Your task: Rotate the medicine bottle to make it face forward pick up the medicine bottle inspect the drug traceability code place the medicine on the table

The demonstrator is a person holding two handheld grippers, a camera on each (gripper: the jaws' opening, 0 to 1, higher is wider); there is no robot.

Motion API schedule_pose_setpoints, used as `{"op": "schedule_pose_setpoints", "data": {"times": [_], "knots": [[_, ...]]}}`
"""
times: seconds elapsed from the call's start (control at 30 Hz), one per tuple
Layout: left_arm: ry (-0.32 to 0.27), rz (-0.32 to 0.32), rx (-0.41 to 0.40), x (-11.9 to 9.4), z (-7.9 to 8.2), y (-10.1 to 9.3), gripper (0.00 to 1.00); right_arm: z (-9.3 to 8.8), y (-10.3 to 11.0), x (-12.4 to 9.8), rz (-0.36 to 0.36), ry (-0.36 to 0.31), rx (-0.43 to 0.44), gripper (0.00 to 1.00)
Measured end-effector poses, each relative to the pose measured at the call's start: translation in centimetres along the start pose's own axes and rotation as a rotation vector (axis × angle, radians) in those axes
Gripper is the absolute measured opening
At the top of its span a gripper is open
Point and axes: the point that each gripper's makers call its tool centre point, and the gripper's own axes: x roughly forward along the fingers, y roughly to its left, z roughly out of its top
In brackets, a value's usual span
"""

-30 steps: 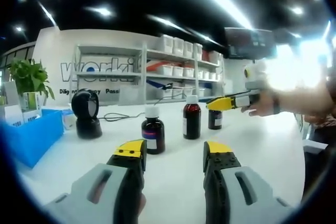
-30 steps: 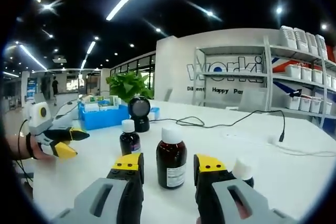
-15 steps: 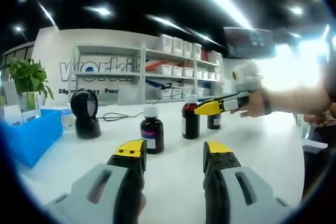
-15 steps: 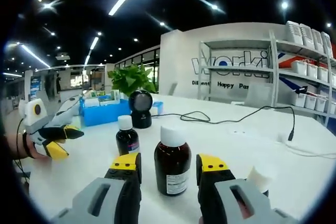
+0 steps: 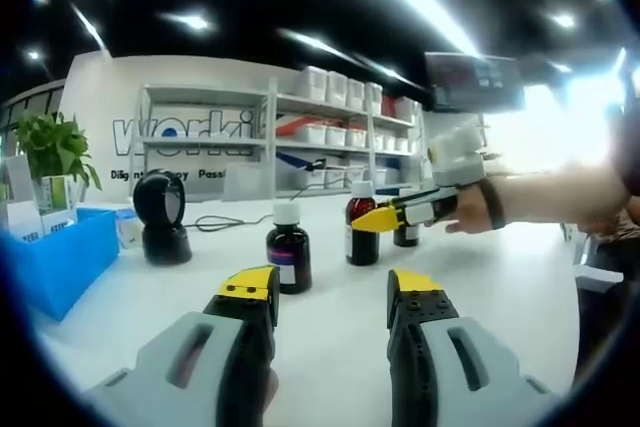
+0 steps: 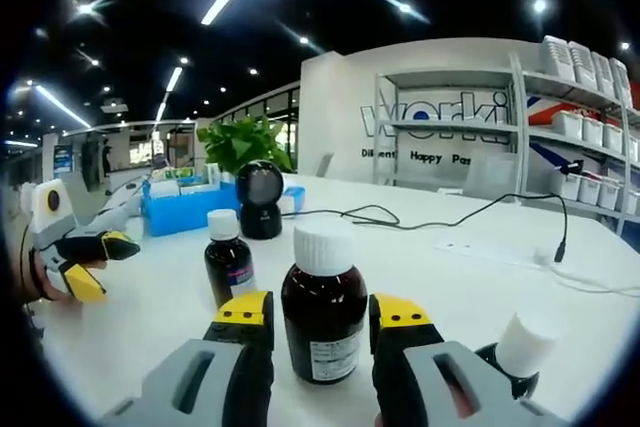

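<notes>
Three brown medicine bottles with white caps stand on the white table. The middle bottle sits right at my right gripper, between its yellow tips, label toward the camera; the jaws are open and I cannot tell if they touch it. From the left gripper view the right gripper reaches in from the right, held by a hand. A smaller bottle stands ahead of my left gripper, which is open and holds nothing. The third bottle stands beside the right jaw.
A black scanner stands near a blue bin and a potted plant. A black cable trails across the far table. Shelves with white boxes line the back wall. The left gripper hovers at the table's left.
My right gripper has moved forward onto the middle bottle, which now stands between its tips and looks larger. The left gripper has stayed where it was.
</notes>
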Motion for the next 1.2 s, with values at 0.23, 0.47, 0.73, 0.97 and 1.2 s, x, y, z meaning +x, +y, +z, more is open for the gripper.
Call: {"op": "schedule_pose_setpoints", "data": {"times": [0.23, 0.47, 0.73, 0.97, 1.2], "knots": [[0.002, 0.002, 0.002, 0.0, 0.0, 0.0, 0.34, 0.0, -0.3, 0.0, -0.007, -0.003, 0.008, 0.28], [0.003, 0.001, 0.004, 0.0, 0.0, 0.0, 0.34, 0.1, -0.7, 0.1, -0.042, -0.015, 0.006, 0.28], [0.004, 0.001, 0.008, 0.0, 0.0, -0.1, 0.34, 0.1, -0.9, 0.2, -0.095, -0.007, 0.013, 0.28], [0.005, 0.001, 0.011, 0.0, 0.0, -0.2, 0.34, 0.0, -0.9, 0.2, -0.157, -0.02, 0.015, 0.28], [0.004, -0.002, 0.011, 0.0, 0.0, -0.3, 0.34, 0.0, -0.5, -0.1, -0.227, -0.026, 0.034, 0.28]]}}
